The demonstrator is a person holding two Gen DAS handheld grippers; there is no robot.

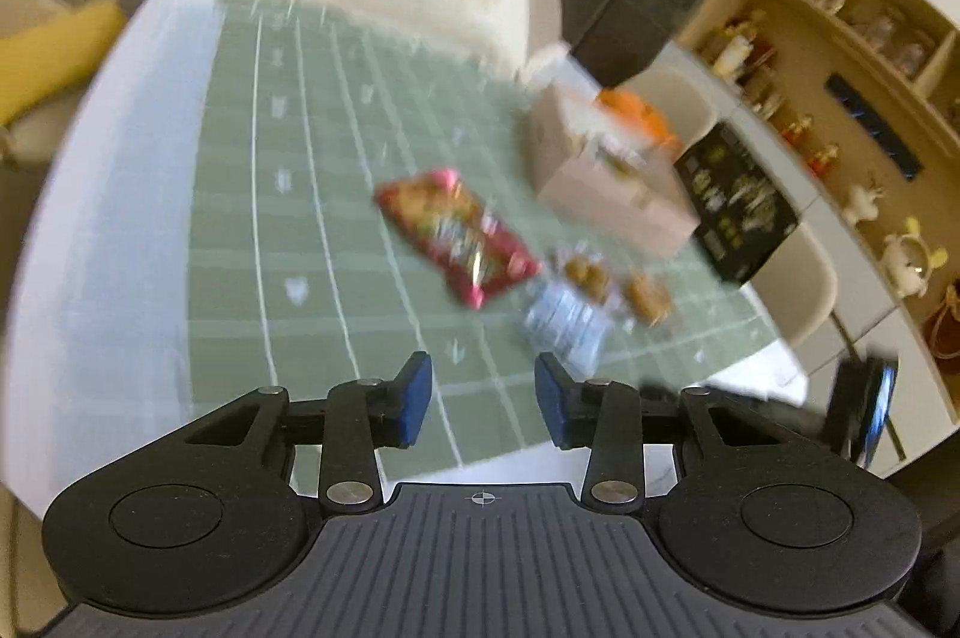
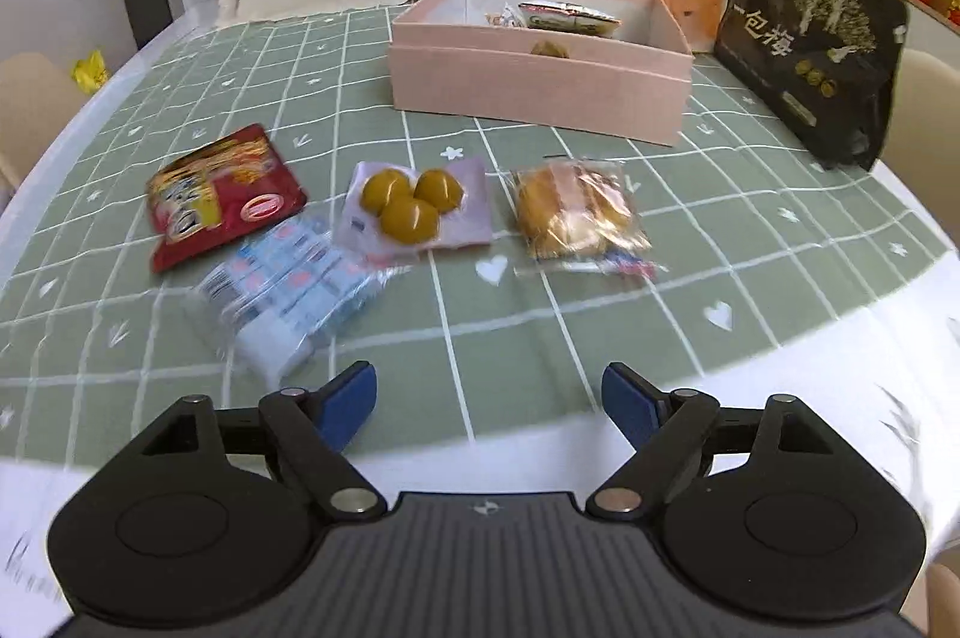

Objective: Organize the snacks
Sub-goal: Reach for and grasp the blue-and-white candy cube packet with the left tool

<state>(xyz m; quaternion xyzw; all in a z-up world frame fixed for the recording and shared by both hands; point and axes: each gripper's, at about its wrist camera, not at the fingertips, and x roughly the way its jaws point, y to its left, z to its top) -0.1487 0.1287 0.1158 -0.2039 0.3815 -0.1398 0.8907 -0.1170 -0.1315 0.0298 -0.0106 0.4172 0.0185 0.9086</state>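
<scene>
Snacks [image 2: 414, 206] lie on the worktop [image 2: 600, 326] before a pink box [image 2: 540, 80]; both grippers' [image 1: 483, 398] [image 2: 489, 404] jaws apart, empty.

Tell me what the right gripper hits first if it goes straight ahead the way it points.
Probably the green checked tablecloth first. The open right gripper points between the green-candy packet and the bread packet; the pink box lies beyond.
</scene>
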